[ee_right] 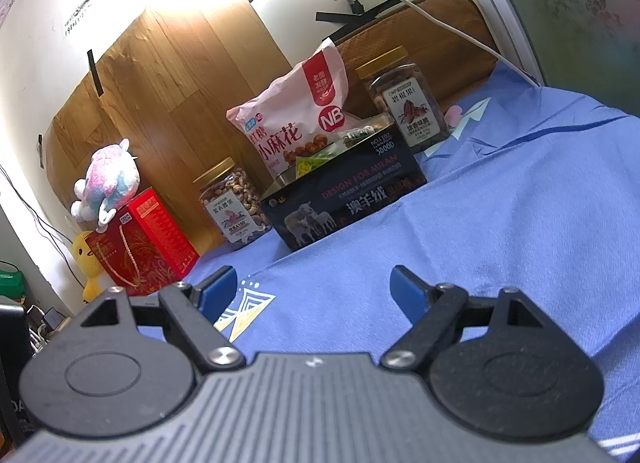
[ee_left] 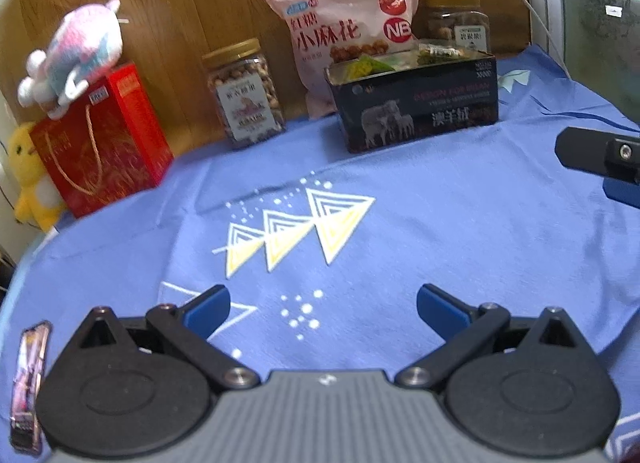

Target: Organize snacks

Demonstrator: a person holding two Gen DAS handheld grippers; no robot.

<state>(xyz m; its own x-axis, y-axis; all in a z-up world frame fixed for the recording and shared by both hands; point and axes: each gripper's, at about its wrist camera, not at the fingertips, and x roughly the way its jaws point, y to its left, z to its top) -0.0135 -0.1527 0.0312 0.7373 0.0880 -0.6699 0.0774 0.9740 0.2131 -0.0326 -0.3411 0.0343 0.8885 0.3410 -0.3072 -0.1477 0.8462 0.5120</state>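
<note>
A dark open box (ee_left: 416, 103) (ee_right: 344, 199) with a sheep picture stands at the back of the blue cloth and holds several small snack packets (ee_left: 368, 65). Behind it leans a pink snack bag (ee_left: 344, 31) (ee_right: 296, 119). A nut jar (ee_left: 244, 95) (ee_right: 232, 207) stands to its left, a second jar (ee_left: 456, 23) (ee_right: 404, 103) to its right. My left gripper (ee_left: 322, 313) is open and empty, low over the cloth. My right gripper (ee_right: 314, 291) is open and empty; part of it shows at the right edge of the left wrist view (ee_left: 600, 163).
A red gift box (ee_left: 100, 143) (ee_right: 144, 243) with a plush toy (ee_left: 76, 55) on top stands at the back left, a yellow plush duck (ee_left: 28, 179) beside it. A phone (ee_left: 28, 387) lies near the left edge. A wooden board (ee_left: 180, 3) backs the table.
</note>
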